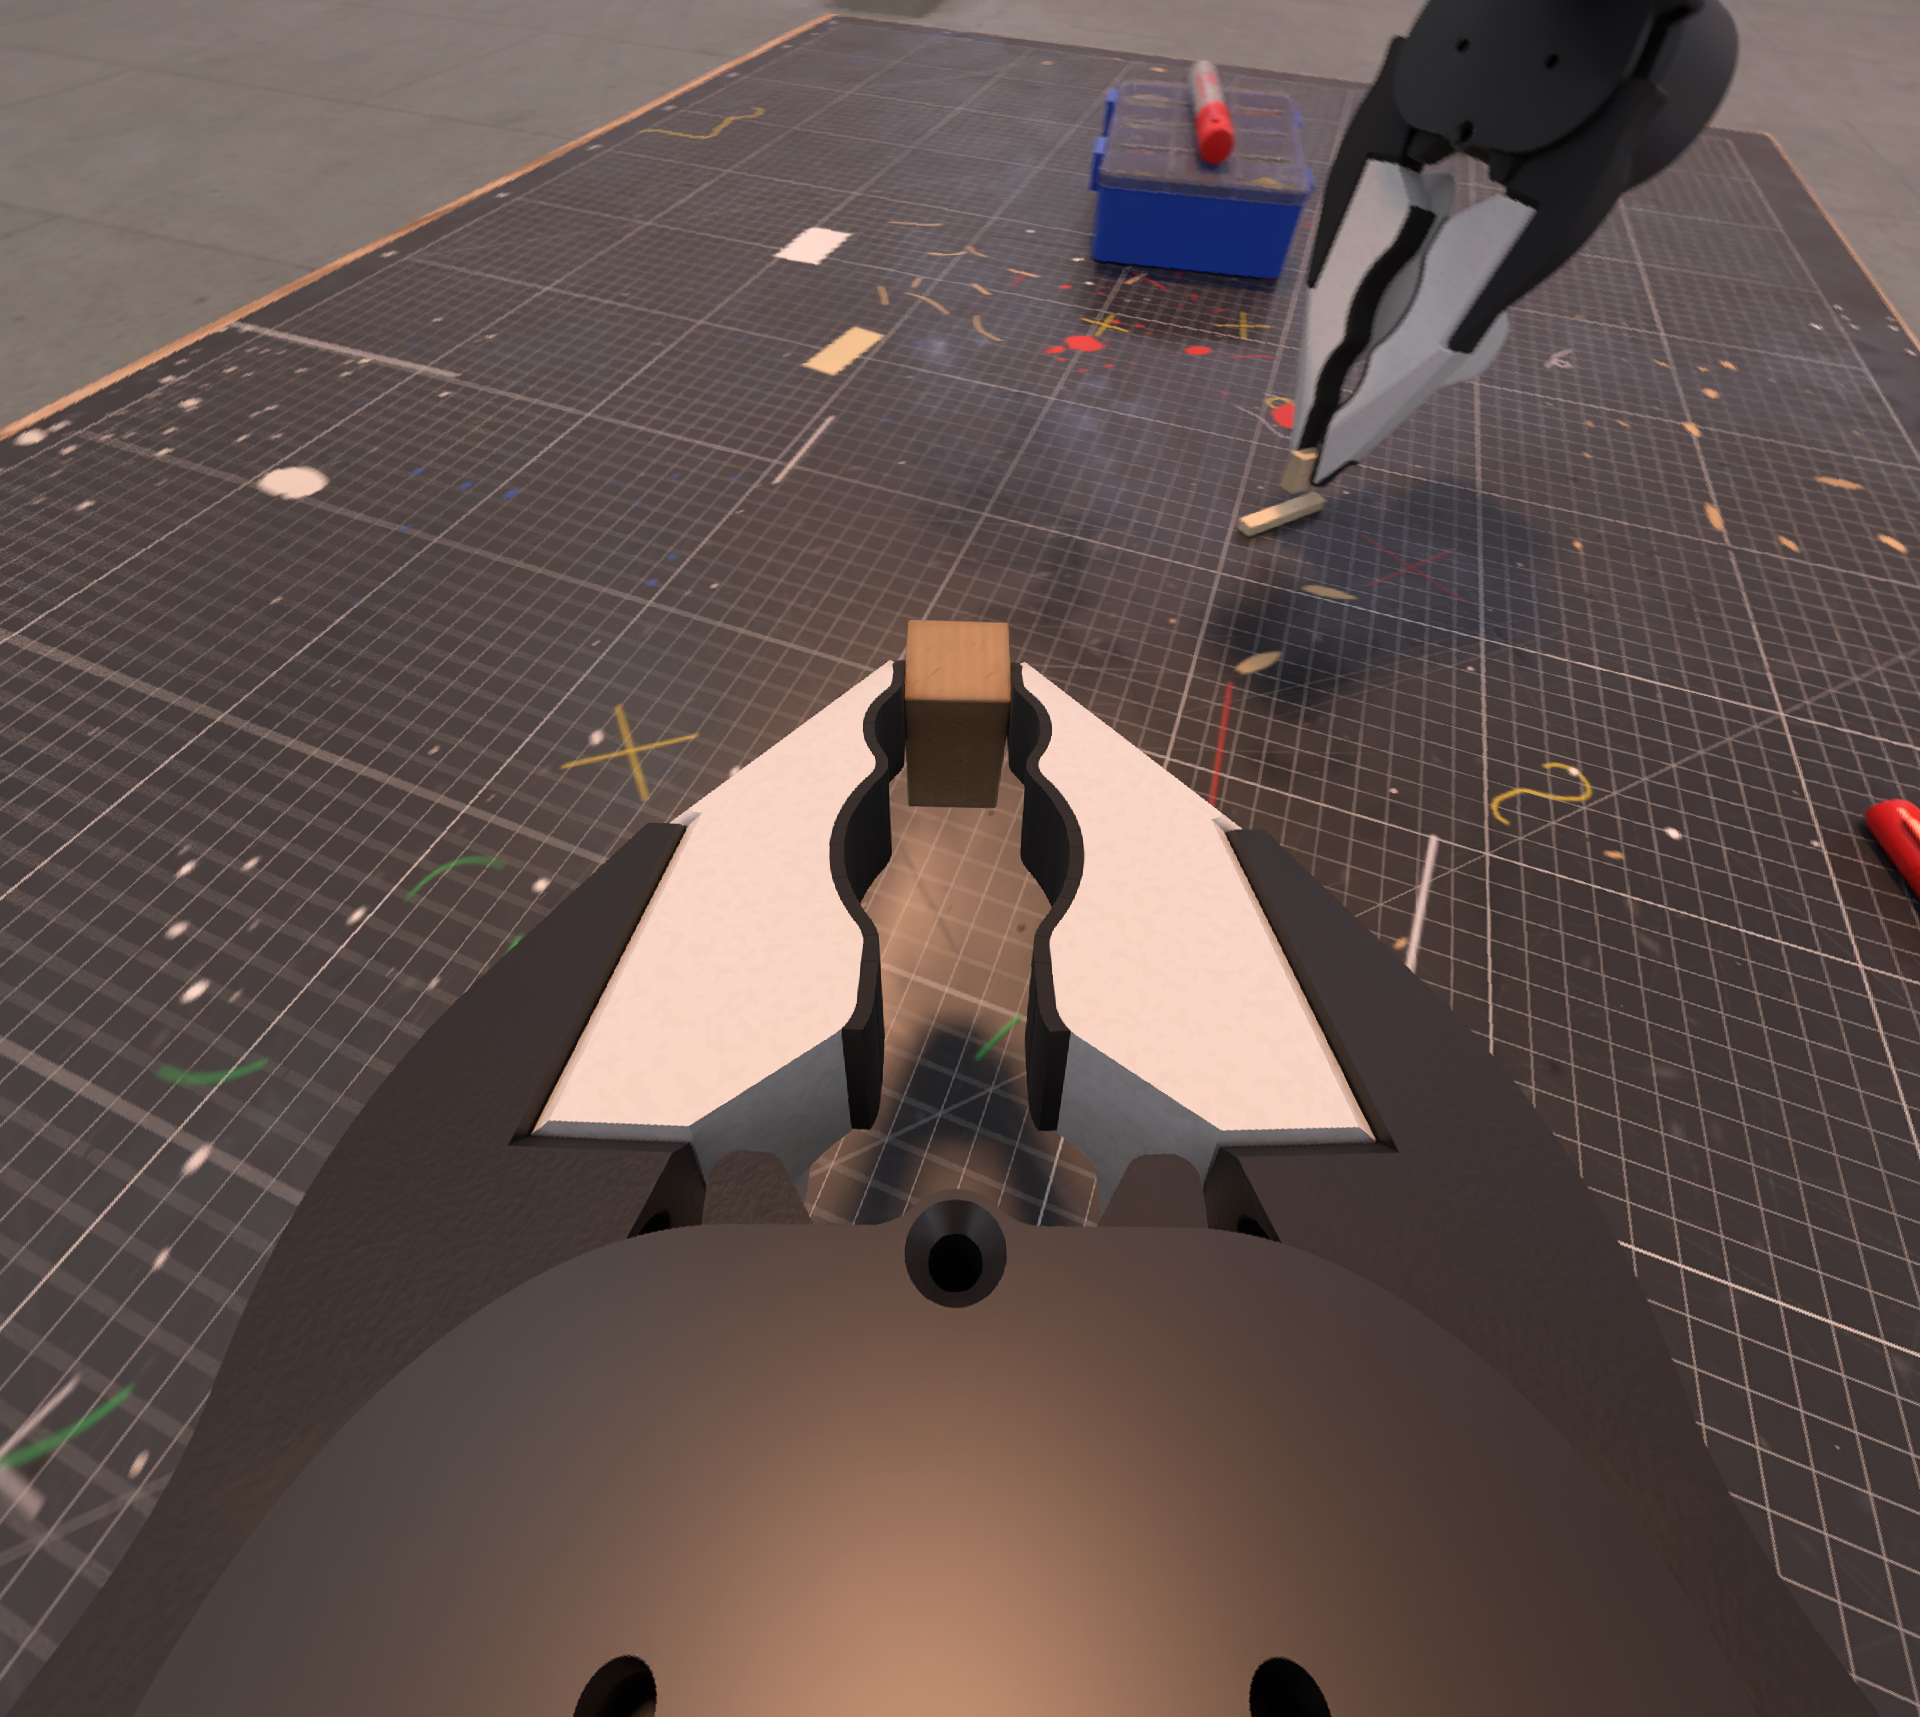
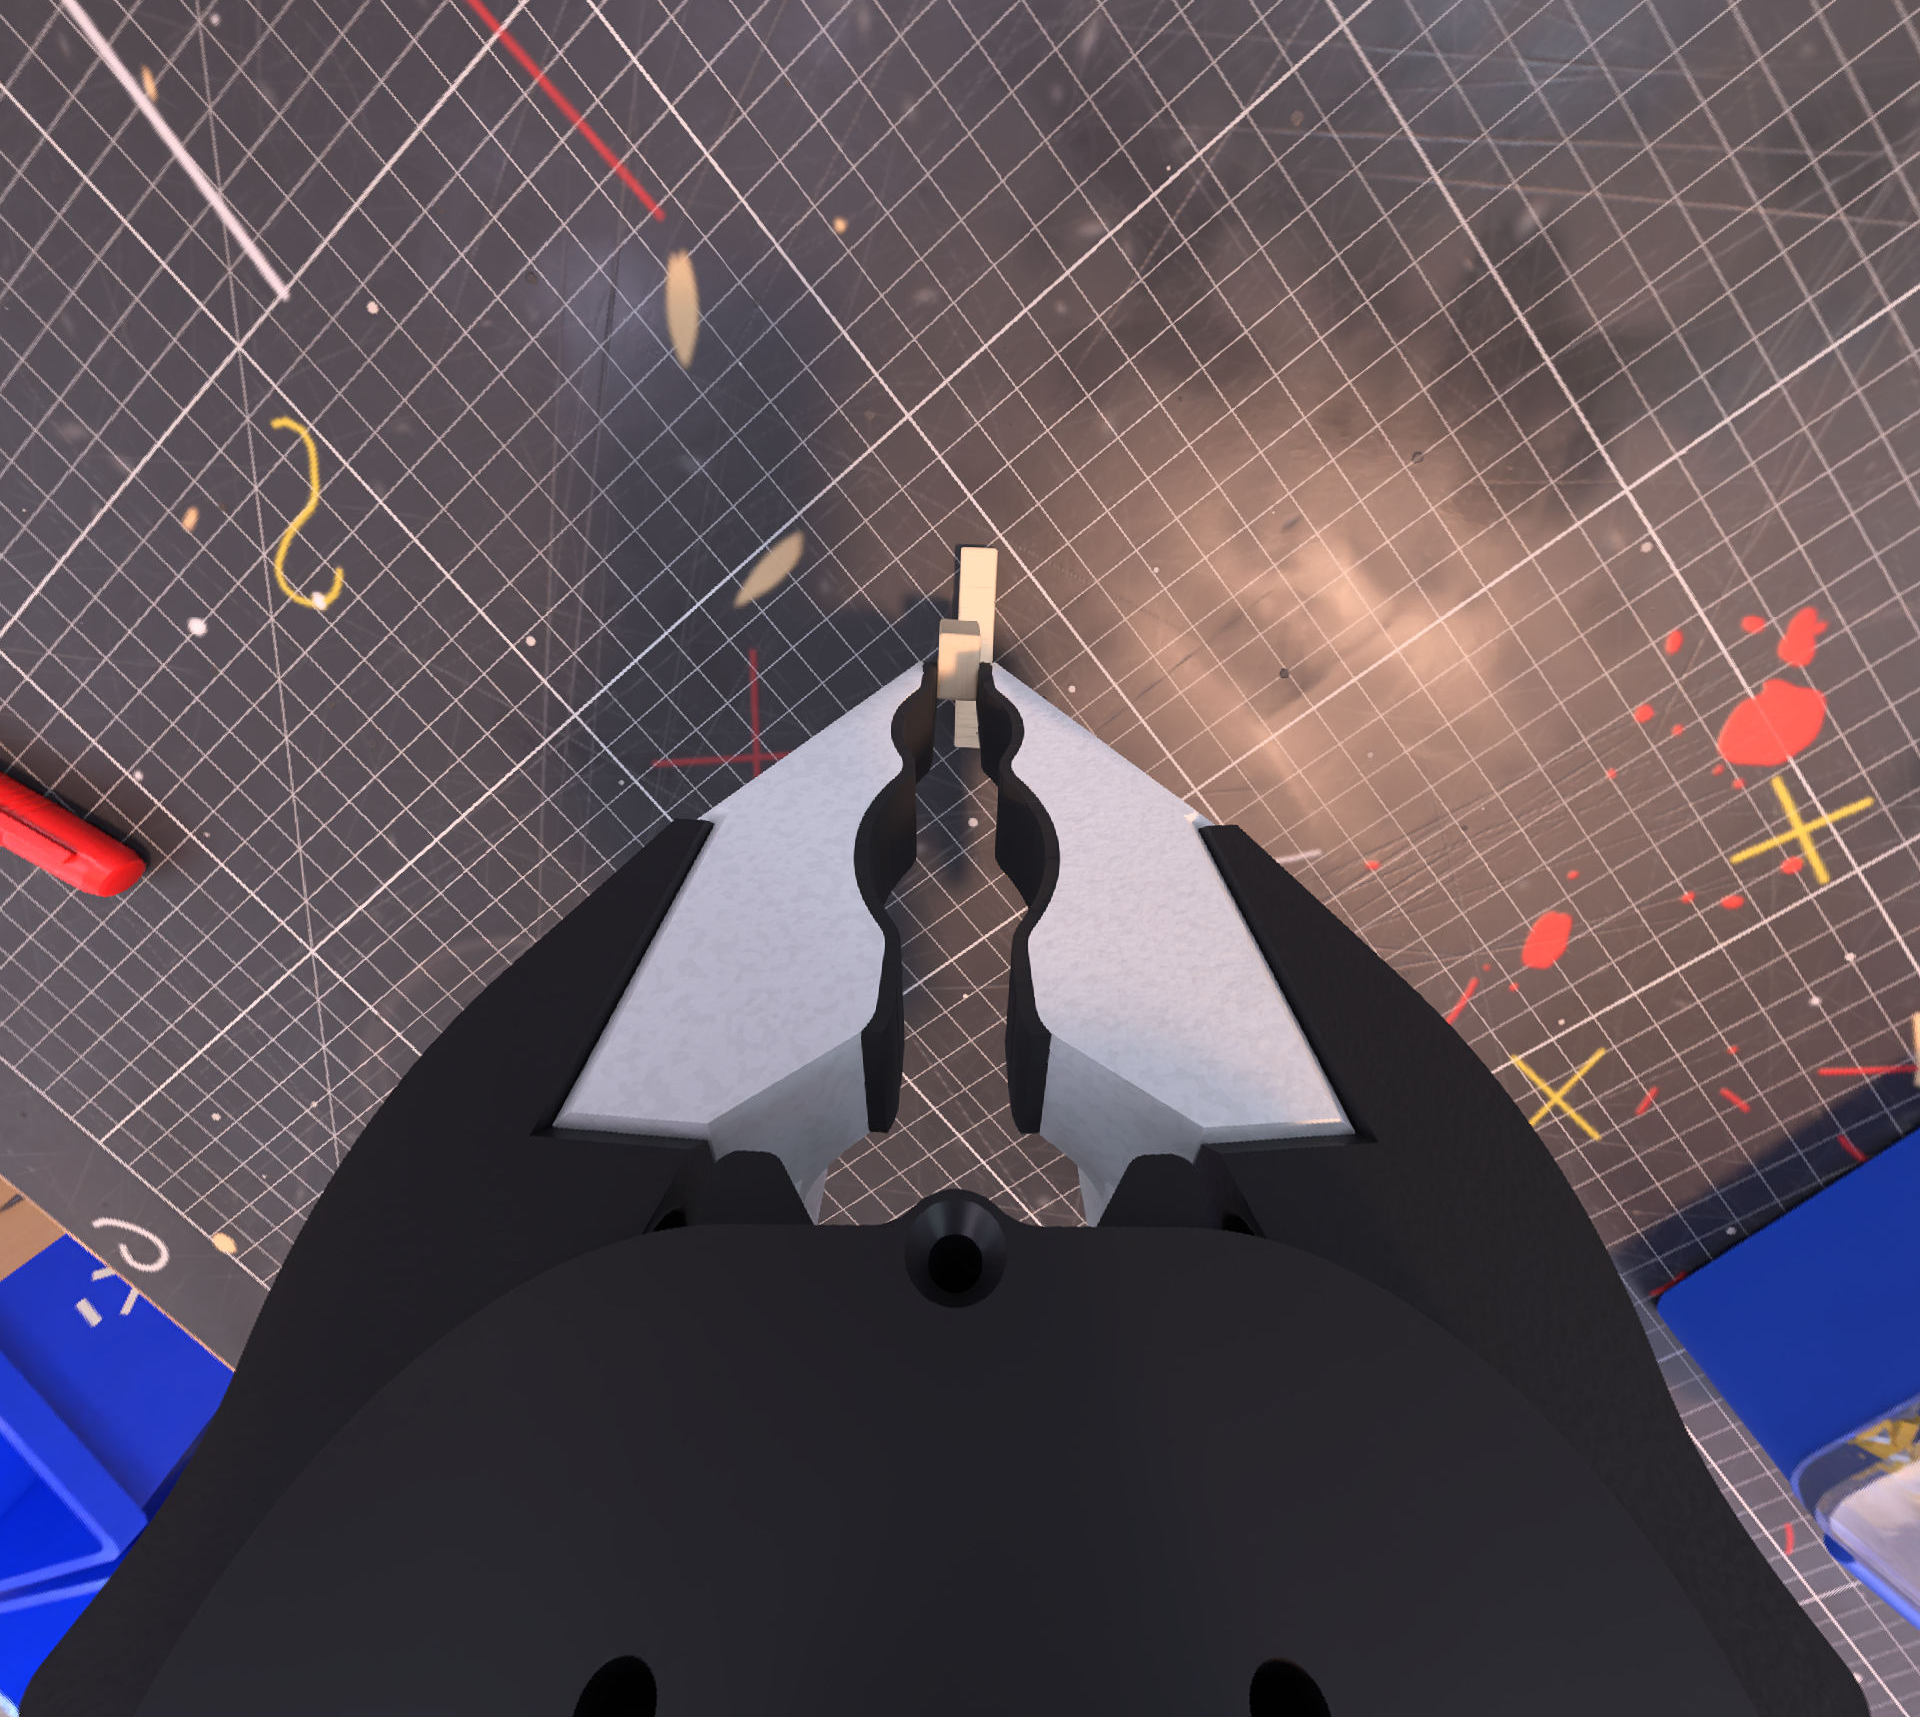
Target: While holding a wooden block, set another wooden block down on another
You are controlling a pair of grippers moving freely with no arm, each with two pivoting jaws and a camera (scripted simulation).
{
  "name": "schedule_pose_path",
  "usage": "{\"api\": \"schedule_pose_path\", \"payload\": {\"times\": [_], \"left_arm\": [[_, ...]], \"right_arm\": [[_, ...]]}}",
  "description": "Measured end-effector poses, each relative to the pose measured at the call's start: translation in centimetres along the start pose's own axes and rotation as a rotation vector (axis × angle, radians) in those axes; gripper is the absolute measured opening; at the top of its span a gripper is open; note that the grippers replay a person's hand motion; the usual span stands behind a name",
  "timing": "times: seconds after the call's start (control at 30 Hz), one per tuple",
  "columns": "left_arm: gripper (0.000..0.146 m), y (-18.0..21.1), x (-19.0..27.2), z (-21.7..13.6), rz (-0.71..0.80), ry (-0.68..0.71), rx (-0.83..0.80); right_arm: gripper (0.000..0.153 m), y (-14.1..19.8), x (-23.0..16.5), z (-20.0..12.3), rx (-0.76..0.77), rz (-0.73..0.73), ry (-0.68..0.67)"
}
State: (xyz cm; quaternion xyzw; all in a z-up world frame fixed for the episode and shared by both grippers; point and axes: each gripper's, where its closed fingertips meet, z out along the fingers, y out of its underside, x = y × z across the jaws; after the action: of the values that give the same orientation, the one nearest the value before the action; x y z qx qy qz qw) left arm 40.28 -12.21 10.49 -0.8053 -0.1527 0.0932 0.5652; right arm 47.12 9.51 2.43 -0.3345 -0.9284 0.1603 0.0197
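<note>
Left tool (image 1: 957, 680) pinches my brown block (image 1: 957, 711) above the tabletop (image 1: 520, 524); right tool (image 2: 958, 680) pinches a small pale block (image 2: 958, 657) over a flat strip (image 2: 978, 587).

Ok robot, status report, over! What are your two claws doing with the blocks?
Left gripper shut on brown wooden block, held above the mat. Right gripper shut on small pale block, just over flat pale block on the mat. Nothing in the way.
</note>
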Motion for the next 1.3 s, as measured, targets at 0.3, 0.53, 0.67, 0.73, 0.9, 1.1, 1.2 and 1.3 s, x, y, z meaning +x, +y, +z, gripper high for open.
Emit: {"api": "schedule_pose_path", "payload": {"times": [0.3,0.53,0.67,0.73,0.9,1.1,1.2,1.3], "left_arm": [[0.018,0.9,-2.0,-1.9,-0.056,-0.081,-0.007],[0.018,1.8,-1.9,-1.2,-0.051,-0.066,-0.028],[0.018,2.0,-1.9,-1.1,-0.056,-0.052,-0.031],[0.018,2.2,-1.9,-1.0,-0.059,-0.051,-0.033],[0.018,2.3,-1.9,-0.9,-0.061,-0.045,-0.034],[0.018,2.5,-1.8,-0.7,-0.061,-0.037,-0.039],[0.018,2.6,-1.9,-0.7,-0.061,-0.036,-0.041],[0.018,2.6,-1.8,-0.6,-0.061,-0.033,-0.042]], "right_arm": [[0.007,0.5,0.1,1.1,-0.053,0.000,-0.018],[0.007,0.5,0.1,1.1,-0.069,0.007,-0.019],[0.007,0.4,0.1,1.1,-0.071,0.020,-0.017],[0.007,0.4,0.2,1.1,-0.072,0.023,-0.017],[0.007,0.5,0.2,1.1,-0.079,0.026,-0.015],[0.007,0.5,0.2,1.1,-0.080,0.028,-0.014],[0.007,0.5,0.2,1.1,-0.079,0.032,-0.011],[0.007,0.5,0.2,1.0,-0.079,0.032,-0.011]]}}
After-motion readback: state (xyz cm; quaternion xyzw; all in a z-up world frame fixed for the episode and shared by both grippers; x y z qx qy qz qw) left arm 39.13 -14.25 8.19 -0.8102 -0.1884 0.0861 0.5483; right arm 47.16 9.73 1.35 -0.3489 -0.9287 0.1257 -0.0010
